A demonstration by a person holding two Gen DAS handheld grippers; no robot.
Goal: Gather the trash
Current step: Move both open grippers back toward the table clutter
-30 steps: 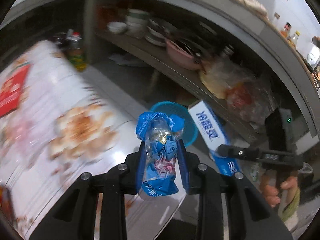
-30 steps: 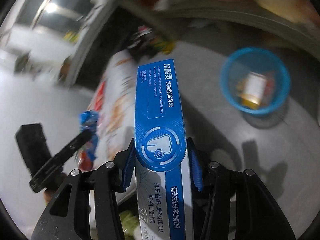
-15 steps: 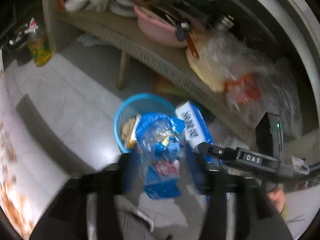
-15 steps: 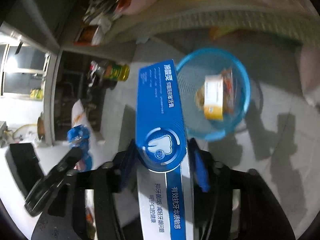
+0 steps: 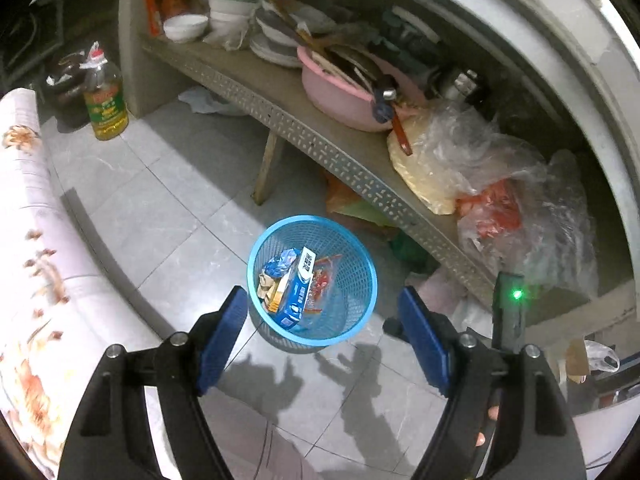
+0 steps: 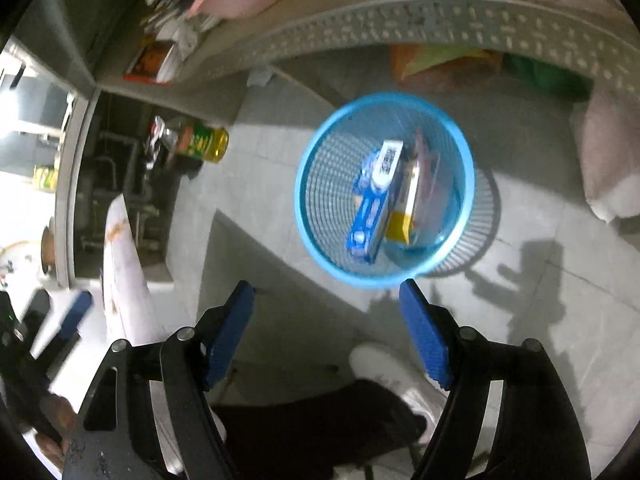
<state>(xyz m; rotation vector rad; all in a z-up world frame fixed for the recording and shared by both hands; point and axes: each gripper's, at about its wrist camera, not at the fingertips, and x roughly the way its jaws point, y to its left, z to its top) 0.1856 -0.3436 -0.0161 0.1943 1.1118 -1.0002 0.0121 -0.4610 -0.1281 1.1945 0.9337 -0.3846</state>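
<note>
Both grippers' jaws just opened and empty, toothpaste box (image 5: 298, 288) and wrapper (image 5: 280, 263) now in blue basket (image 5: 360, 308) (previously clamped)

Both fisheye views bend straight lines into arcs and fall to black at the corners, so the shelf (image 5: 320, 136) curves strongly toward the rim. The left wrist view is fairly sharp and evenly lit from above, with hard dark shadows on the pale floor tiles (image 5: 168, 208) below the blue basket (image 5: 360, 308), while the recess under the shelf is dim. The right wrist view is softer, smeared by motion on the basket rim (image 6: 304, 184), with blown-out white glare at its left edge.
</note>
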